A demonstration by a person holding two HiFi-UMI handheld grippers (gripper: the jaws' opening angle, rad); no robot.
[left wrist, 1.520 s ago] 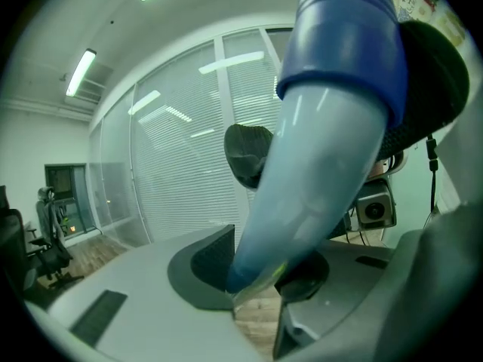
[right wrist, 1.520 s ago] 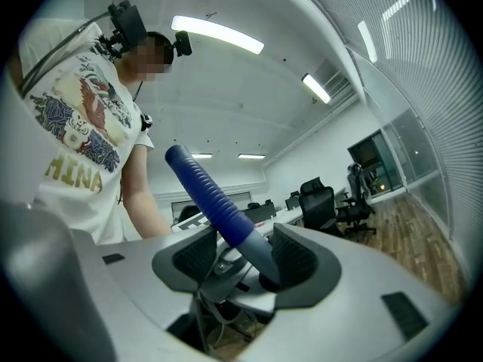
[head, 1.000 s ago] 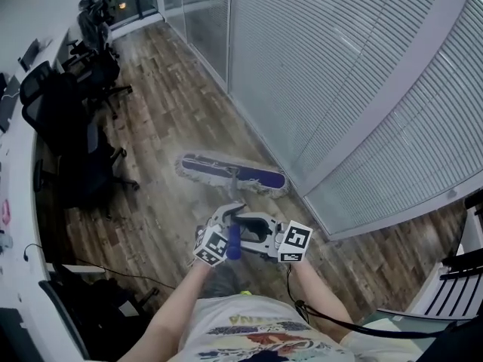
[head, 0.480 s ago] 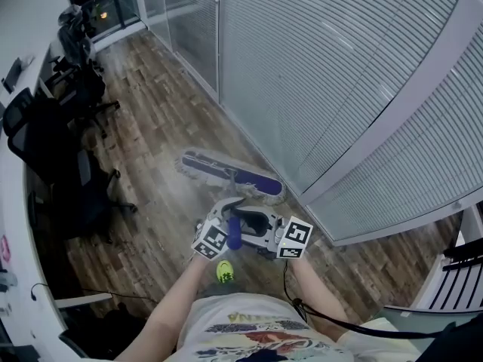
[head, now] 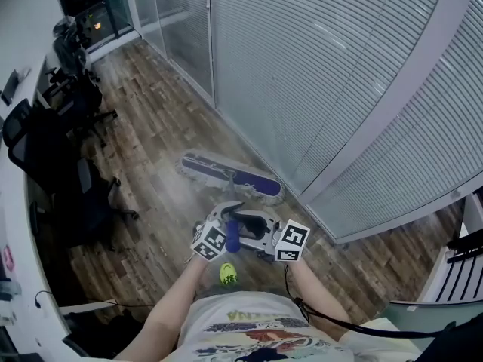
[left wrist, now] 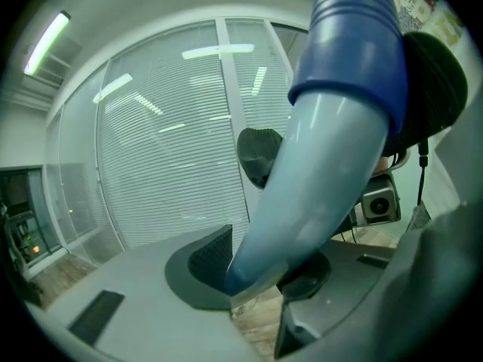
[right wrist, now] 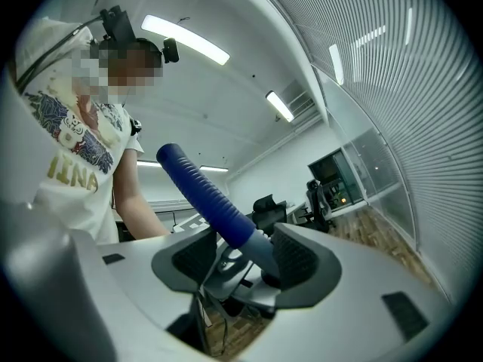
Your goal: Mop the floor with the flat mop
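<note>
Holding both forearms forward at waist level, you had the left gripper (left wrist: 256, 277) and right gripper (right wrist: 245, 259) facing each other, each clamped on the mop handle (head: 232, 236). The mop head (head: 230, 177) lay flat on the floor (head: 158, 134) beside the glass wall (head: 317, 74). Versus one second earlier, a yellow-green shoe tip (head: 227, 274) showed more fully below the grippers.

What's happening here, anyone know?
A person is working a flat mop with a gripper in each hand. The left gripper and the right gripper are both clamped on the mop handle, close together near its blue grip. The mop head lies flat on the wooden floor, right beside the glass wall with its blinds. Office chairs stand along the left side.
</note>
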